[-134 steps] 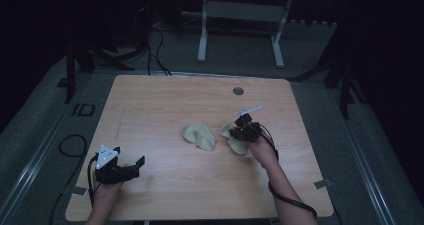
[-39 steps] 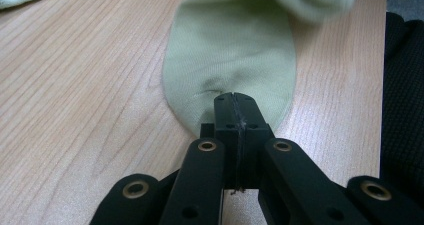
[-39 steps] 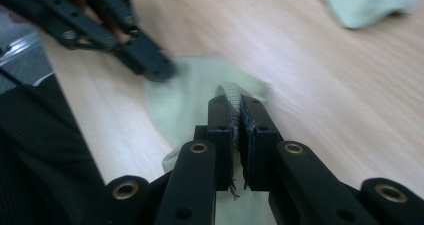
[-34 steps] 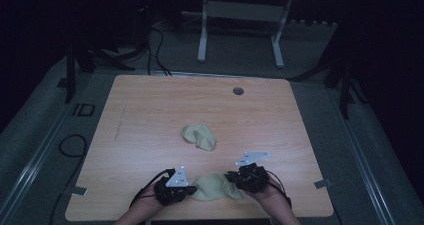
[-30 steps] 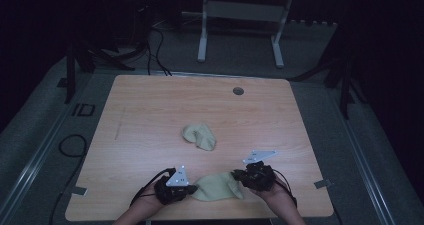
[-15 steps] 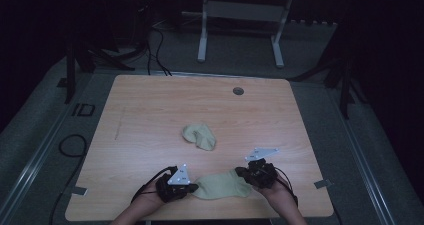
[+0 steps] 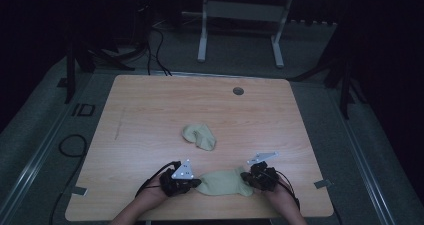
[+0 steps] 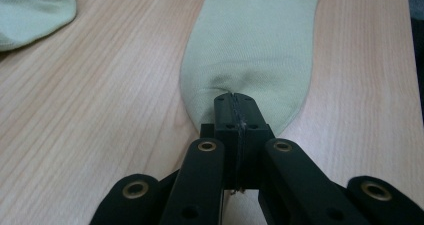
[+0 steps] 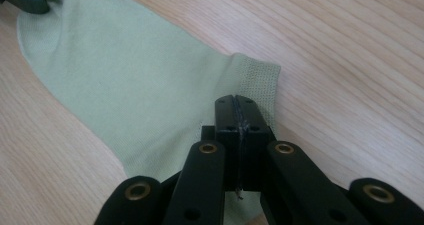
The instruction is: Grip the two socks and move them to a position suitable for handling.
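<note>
Dim lab: bare table [image 7: 150, 105], floor cables [image 7: 155, 45]

Sock [image 7: 223, 182] between both grippers: pale green, plain, ribbed weave at cuff by right gripper [image 9: 235, 99]. Second sock [image 7: 199, 136] beyond them: same pale green. Left gripper [image 8: 234, 96]: black, brass rivets, grey plate. Table [image 7: 150, 110]: light wood grain.

The high view is dim overall. The counter [image 7: 150, 110] is the brightest area, evenly lit, apparently from above; the surrounding floor falls off to near black, and the far background is lost in darkness. Detail there is soft and grainy. Both gripper views are much brighter, with diffuse light and no glare. In them, wood grain and fabric weave are sharp at mid-distance, while the black tongs at the bottom edge are slightly soft and cast only faint shadows.
</note>
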Motion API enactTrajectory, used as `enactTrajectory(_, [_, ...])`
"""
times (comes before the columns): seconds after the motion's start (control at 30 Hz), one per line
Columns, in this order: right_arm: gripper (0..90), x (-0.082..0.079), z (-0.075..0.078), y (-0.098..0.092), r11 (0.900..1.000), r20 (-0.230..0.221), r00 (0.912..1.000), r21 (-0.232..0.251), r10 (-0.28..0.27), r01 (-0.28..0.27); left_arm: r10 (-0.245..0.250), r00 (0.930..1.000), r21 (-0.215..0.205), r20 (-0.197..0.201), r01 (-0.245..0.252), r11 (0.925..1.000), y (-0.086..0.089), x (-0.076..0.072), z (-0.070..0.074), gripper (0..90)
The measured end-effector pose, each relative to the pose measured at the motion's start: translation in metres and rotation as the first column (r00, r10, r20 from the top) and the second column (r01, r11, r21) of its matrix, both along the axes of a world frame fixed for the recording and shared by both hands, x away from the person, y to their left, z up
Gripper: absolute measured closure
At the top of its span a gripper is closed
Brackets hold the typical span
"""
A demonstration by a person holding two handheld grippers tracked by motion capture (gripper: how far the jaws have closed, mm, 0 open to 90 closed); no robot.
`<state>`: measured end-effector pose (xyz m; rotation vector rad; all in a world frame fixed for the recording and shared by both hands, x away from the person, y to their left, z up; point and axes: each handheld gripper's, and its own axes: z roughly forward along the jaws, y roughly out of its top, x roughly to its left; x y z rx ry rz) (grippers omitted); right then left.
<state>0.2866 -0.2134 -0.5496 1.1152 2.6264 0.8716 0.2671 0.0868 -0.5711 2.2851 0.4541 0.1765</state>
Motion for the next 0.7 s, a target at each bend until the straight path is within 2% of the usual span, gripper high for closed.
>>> enactTrajectory(0.3, [88.3,0.001,0.001,-0.015,0.999,-0.002,0.9993,0.003,-0.036,0.036,-0.001,1.0000,0.001,0.005,0.001,1.0000,-0.015,0.008,0.000,89.4])
enactTrajectory(0.43, [88.4,0.001,0.000,-0.023,0.998,-0.012,0.9983,0.025,-0.057,0.058,-0.005,1.0000,-0.004,0.001,0.005,1.0000,-0.019,0.011,0.000,89.3])
enactTrajectory(0.5, [88.3,0.002,0.000,-0.025,0.998,-0.013,0.9981,0.025,-0.060,0.060,-0.004,1.0000,-0.007,-0.007,0.004,1.0000,-0.020,0.012,0.000,89.3])
enactTrajectory(0.57, [87.9,0.002,0.000,-0.025,0.998,-0.014,0.9980,0.026,-0.061,0.061,0.011,0.9997,-0.027,-0.024,-0.012,0.9996,-0.020,0.013,-0.001,89.3])
enactTrajectory(0.7, [87.4,0.001,-0.001,-0.024,0.997,-0.008,0.9977,0.026,-0.067,0.067,0.009,0.9997,-0.024,-0.022,-0.010,0.9997,-0.020,0.013,-0.001,89.3])
